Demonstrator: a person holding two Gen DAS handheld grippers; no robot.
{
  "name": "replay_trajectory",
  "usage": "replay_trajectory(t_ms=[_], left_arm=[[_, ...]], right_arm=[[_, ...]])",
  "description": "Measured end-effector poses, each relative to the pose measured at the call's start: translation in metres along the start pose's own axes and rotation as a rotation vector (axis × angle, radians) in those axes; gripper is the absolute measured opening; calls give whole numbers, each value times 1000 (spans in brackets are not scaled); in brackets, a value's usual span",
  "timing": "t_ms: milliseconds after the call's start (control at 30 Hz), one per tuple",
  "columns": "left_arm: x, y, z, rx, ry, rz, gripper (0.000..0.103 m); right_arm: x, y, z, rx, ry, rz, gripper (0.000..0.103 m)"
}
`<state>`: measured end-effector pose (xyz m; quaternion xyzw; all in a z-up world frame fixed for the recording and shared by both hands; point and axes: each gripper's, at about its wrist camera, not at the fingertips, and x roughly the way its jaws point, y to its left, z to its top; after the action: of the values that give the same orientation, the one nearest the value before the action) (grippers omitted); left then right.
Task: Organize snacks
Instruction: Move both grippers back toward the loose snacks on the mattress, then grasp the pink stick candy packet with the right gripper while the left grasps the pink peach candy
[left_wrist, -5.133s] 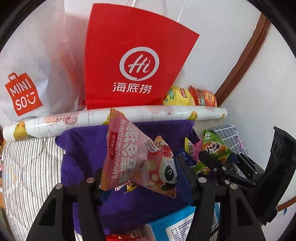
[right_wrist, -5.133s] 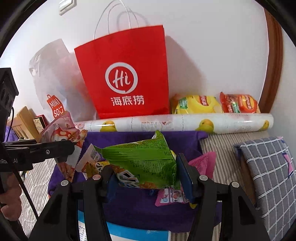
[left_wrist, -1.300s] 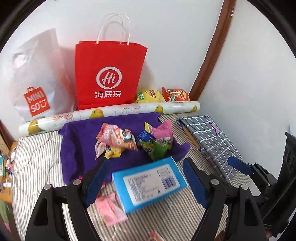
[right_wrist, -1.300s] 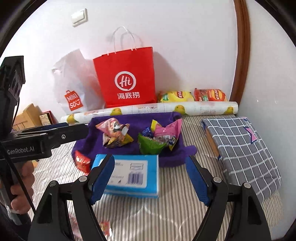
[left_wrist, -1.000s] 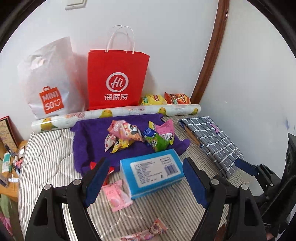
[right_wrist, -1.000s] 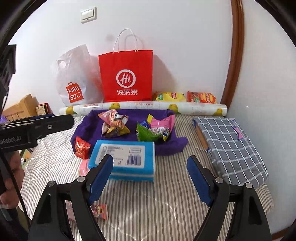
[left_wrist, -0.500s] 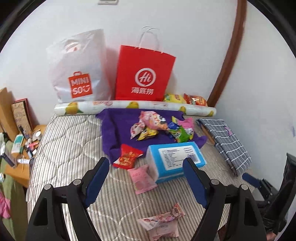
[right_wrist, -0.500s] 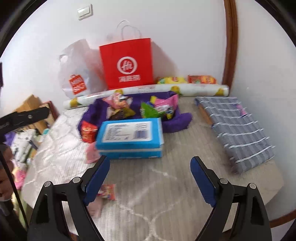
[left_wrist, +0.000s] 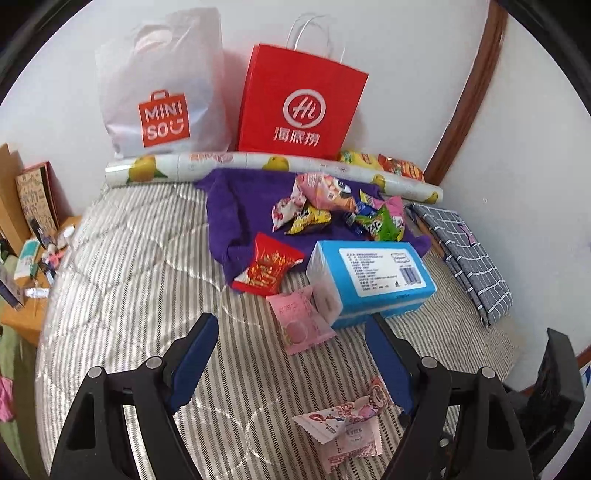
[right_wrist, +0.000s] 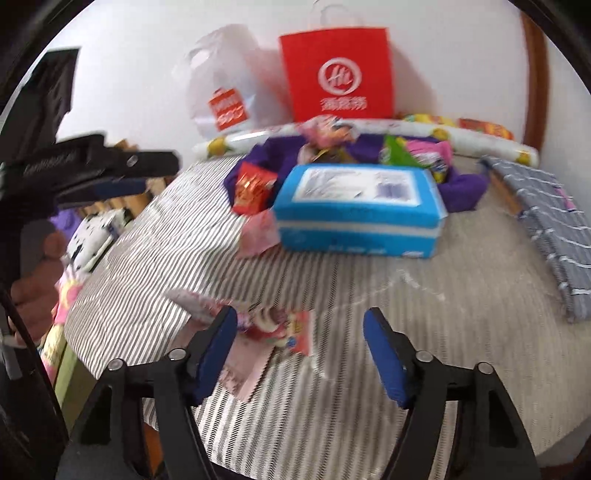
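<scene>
Looking down my left wrist camera, I see the left gripper (left_wrist: 290, 334) with its blue pads spread wide and nothing between them, hanging over the striped bedspread (left_wrist: 140, 266). A pink wafer packet (left_wrist: 301, 319) lies flat at the centre of the frame, just beyond the pads and touching the near left corner of the blue tissue box (left_wrist: 369, 275). Behind it, a red snack pouch (left_wrist: 267, 267) sits on the near edge of the purple cloth (left_wrist: 232, 206), and a heap of mixed snacks (left_wrist: 332, 208) rests further up on that cloth. At the lower centre, a crumpled pink-and-white wrapper (left_wrist: 345, 424) lies on the stripes just beside the right-hand pad.

Along the upper part, a white Miniso bag (left_wrist: 162, 92) and a red paper bag (left_wrist: 301, 105) stand against the wall behind a fruit-print roll (left_wrist: 166, 168).

On my right wrist camera the picture is blurred. The right gripper (right_wrist: 299, 334) has just been closing, yet the gap remains broad and empty. A small red-and-pink packet (right_wrist: 284, 330) lies at the lower centre, just inside the left-hand pad; I cannot tell whether they touch. The left tool shows at the upper left of that frame, held by a hand (right_wrist: 33, 284).
</scene>
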<state>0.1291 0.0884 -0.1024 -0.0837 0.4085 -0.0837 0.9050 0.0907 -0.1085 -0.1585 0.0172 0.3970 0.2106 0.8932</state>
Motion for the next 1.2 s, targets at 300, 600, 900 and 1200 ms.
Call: replay_trajectory(t_ms=[300,600,900,1200], left_arm=[[19,16,2,-46,39,-21,80],[28,40,3,-102,64,-6,80],[42,39,-6,-106,91,7,80],[70,14,-13,-74,129,-2,80]], right_arm=[[29,29,-9,-169,57,54,66],[64,34,16,-222,66,29,66],[76,21,19,-183,91,-13,25],[36,-52,8,27,37,-164,24]])
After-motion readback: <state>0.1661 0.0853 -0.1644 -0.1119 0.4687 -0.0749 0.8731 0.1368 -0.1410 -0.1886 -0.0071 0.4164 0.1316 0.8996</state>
